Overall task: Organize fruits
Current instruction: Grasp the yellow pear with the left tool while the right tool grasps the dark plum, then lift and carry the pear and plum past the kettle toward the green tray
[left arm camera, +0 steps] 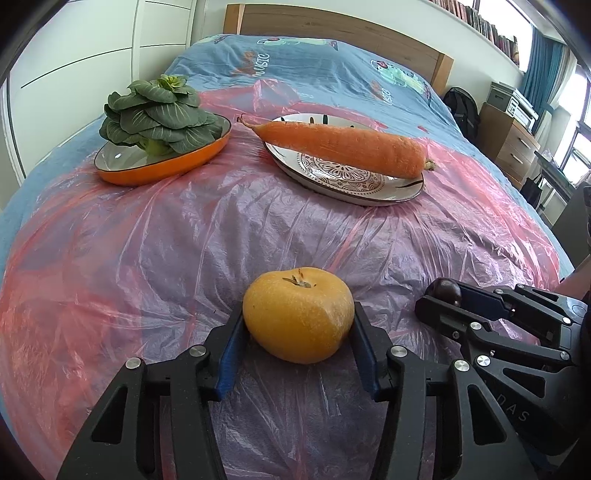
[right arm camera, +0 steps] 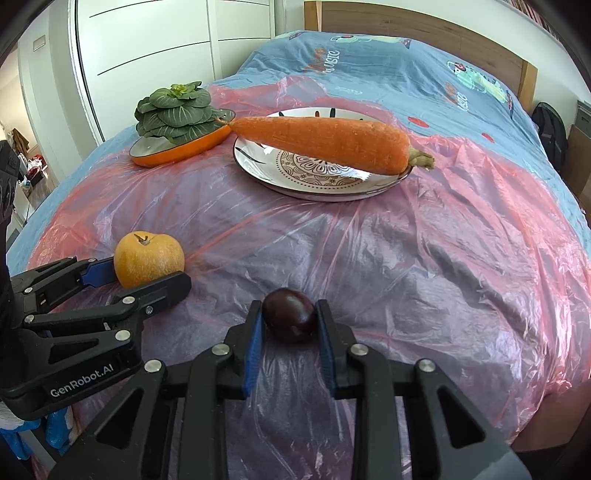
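Note:
A yellow-orange round fruit [left arm camera: 295, 317] rests stem-up on the pink plastic sheet [left arm camera: 184, 240]. My left gripper [left arm camera: 297, 312] is shut on it, a blue pad against each side. To its right lies a small dark plum [right arm camera: 290, 320], with my right gripper [right arm camera: 289, 306] shut on it and both pads touching its sides. In the right wrist view the fruit [right arm camera: 147, 258] and the left gripper [right arm camera: 147, 273] show at the left. Farther back, a big carrot [left arm camera: 343, 146] lies across a patterned plate [left arm camera: 369, 199]. A leafy green vegetable [left arm camera: 159, 114] sits in an orange dish [left arm camera: 162, 170].
The sheet covers a bed with a blue printed cover [left arm camera: 314, 62] and a wooden headboard [left arm camera: 332, 26]. White wardrobe doors [left arm camera: 92, 55] stand to the left. A wooden drawer unit [left arm camera: 509, 140] and a dark backpack [left arm camera: 461, 107] are beside the bed on the right.

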`<state>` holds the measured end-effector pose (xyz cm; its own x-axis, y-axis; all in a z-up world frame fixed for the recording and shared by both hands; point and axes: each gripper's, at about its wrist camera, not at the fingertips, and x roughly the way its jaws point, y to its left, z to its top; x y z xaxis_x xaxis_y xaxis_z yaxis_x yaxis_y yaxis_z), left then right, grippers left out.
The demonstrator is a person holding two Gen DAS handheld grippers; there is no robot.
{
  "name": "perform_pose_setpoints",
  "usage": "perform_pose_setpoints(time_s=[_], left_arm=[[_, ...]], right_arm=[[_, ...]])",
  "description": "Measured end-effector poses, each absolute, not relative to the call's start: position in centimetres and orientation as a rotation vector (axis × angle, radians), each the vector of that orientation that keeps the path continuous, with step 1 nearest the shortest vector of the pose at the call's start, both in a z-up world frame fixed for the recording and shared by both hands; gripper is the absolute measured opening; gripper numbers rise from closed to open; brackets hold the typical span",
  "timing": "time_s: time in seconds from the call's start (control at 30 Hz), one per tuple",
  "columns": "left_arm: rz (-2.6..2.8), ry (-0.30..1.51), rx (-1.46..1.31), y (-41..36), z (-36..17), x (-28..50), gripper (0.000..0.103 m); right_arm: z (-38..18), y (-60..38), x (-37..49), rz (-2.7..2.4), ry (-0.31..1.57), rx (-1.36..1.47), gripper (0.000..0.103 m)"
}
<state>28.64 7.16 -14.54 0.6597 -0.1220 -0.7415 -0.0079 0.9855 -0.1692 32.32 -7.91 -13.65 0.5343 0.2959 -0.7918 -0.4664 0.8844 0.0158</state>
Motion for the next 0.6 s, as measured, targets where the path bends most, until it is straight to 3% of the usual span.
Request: perform_pose_setpoints(time_s=[0.6], left_arm=[[-0.066, 0.842, -0.15, 7.0, -14.15, 28.34, 0.046]], right_arm=[[-13.61, -8.03, 32.25, 0.455, 0.896, -0.204, 0.049]])
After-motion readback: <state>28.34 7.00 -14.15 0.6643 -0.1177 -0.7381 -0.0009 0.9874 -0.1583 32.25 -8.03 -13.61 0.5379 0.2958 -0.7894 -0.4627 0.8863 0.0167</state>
